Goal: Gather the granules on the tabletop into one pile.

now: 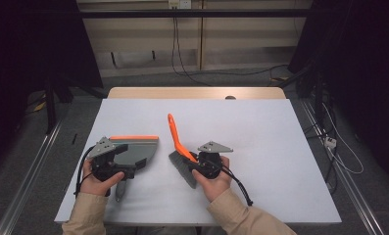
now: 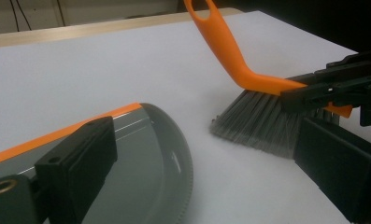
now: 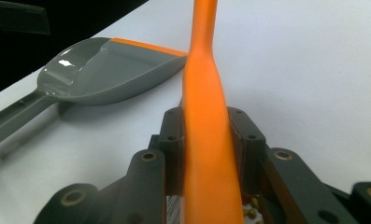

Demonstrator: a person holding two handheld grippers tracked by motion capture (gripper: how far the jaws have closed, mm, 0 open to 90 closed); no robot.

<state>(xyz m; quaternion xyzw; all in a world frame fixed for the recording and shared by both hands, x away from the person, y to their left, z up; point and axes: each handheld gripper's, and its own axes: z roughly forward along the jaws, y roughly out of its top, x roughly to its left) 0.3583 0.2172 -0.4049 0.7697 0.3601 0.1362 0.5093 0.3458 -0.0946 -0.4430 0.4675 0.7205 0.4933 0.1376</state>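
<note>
Brush (image 1: 180, 152): curved orange plastic handle, grey bristles.

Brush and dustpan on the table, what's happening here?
A person is working with a handheld gripper in each hand at a white table. The right gripper is shut on the orange handle of a hand brush, with its grey bristles resting on the table. The left gripper sits over the grey dustpan, which lies flat beside the brush with its orange-lipped edge away from the person. The left jaws look apart. No debris is visible on the table.
</note>
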